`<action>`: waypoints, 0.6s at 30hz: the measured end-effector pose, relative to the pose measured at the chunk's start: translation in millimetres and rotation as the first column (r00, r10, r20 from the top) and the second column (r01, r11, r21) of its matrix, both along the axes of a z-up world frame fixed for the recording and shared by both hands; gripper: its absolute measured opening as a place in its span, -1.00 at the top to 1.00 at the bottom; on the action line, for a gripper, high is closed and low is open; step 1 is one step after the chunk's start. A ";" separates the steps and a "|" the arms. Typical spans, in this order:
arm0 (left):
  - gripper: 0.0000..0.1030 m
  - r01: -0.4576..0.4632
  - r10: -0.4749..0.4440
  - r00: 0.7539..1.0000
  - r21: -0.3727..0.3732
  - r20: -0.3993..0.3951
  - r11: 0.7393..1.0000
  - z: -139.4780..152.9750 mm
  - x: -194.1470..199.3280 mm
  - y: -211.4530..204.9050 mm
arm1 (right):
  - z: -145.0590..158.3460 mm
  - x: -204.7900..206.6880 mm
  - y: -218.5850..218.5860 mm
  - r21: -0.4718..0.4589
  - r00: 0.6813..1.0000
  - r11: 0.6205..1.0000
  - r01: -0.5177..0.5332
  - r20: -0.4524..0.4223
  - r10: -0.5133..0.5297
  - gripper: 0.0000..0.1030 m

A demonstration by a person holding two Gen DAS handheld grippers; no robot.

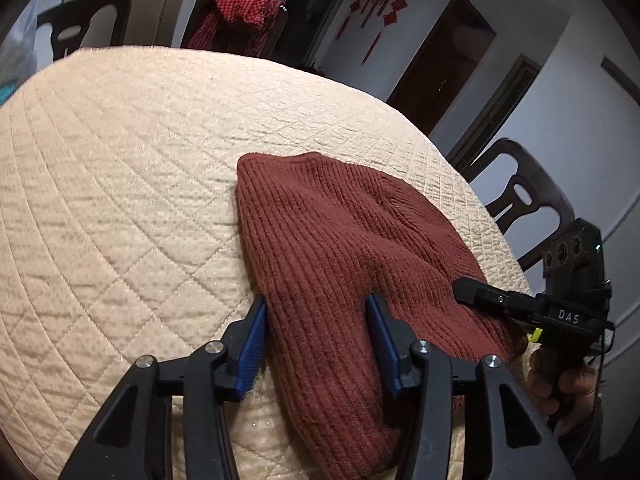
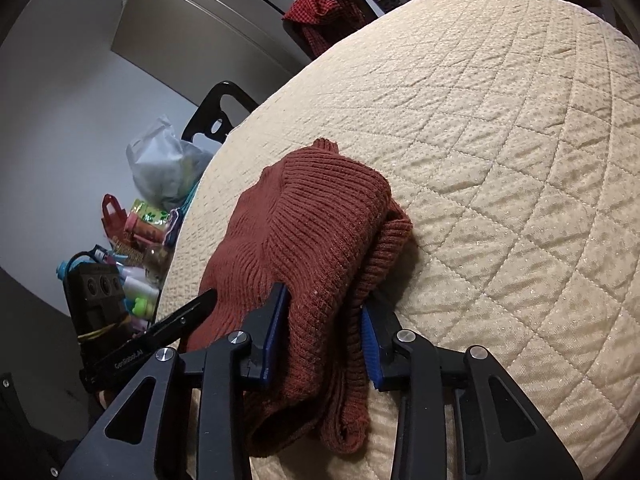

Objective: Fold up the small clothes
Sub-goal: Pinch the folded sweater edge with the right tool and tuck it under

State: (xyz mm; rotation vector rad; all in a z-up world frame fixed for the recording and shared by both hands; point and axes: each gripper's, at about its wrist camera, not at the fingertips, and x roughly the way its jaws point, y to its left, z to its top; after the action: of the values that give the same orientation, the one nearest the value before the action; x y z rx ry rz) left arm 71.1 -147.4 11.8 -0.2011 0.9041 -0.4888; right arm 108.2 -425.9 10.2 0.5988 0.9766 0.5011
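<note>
Both grippers' fingers, left gripper [image 1: 316,340] and right gripper [image 2: 326,340], straddle the folded rust knit sweater [image 1: 340,240] on the quilted tabletop [image 1: 120,160], left apparently open, right apparently pinching; uneven release could undo the fold.

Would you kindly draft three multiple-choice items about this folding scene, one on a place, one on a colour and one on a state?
1. Where does the knit garment lie?
A. on the quilted table cover
B. on a chair seat
C. on the floor

2. What colour is the garment?
A. navy
B. rust red
C. white

3. How does the right gripper stand to the garment?
A. far from it, over bare cover
B. its blue pads flank a bunched edge of the knit
C. it holds a plastic bag

Answers: 1 A, the knit rests on the cream diamond-stitched cover. 2 B, both wrist views show a brownish red ribbed knit. 3 B, the right wrist view shows folded layers between the two pads.
</note>
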 end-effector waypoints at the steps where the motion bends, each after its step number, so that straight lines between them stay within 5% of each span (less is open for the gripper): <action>1: 0.09 0.003 -0.003 1.000 0.018 0.012 1.000 2.0 -0.8 -3.8 | 1.0 -0.3 0.9 -0.005 1.000 1.000 0.000 0.002 0.000 0.38; 8: 0.35 0.015 -0.020 0.998 0.079 0.061 0.997 12.8 -4.3 -7.9 | 11.5 -4.3 7.4 -0.047 1.000 0.999 0.008 0.024 -0.007 0.46; 18: 0.39 0.038 -0.051 0.990 0.098 0.133 0.994 33.6 -14.0 -1.2 | 34.4 -13.9 24.9 -0.079 0.996 0.997 -0.012 0.085 0.019 0.48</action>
State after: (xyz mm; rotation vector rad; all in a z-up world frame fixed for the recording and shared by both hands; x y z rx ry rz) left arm 57.0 -148.6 45.4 -0.0599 0.7980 -0.4940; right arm 94.3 -401.0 44.6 0.4955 0.9156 0.4956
